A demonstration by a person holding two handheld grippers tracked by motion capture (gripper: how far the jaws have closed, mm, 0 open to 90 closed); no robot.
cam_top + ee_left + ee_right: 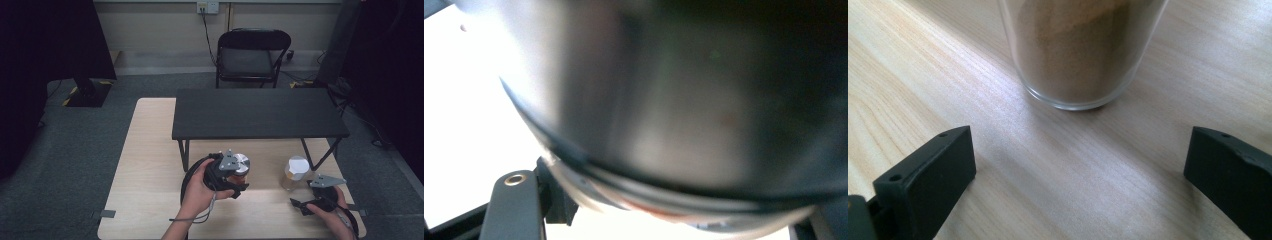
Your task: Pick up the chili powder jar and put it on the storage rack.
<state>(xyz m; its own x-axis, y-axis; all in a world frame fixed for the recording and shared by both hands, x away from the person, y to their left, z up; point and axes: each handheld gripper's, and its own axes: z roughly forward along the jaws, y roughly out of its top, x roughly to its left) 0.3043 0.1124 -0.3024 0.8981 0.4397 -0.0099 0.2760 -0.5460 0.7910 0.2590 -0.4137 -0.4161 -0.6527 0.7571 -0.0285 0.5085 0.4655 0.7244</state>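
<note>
A jar with a silver metal lid (242, 164) and amber contents is held just above the wooden table (145, 165), in front of the black shelf. My left gripper (235, 176) is shut on it. In the left gripper view the jar (674, 100) looms very close and blurred, with one black jaw at the lower left. A second glass jar (296, 174) with a white lid stands on the table to the right, holding brown powder (1083, 55). My right gripper (306, 194) rests open just short of that jar (1078, 165), its jaws wide apart and not touching the glass.
A low black shelf (260, 115) stands on legs across the back half of the table. Behind the table are a black folding chair (252, 55) and grey carpet. A dark stand (85, 90) sits at the back left.
</note>
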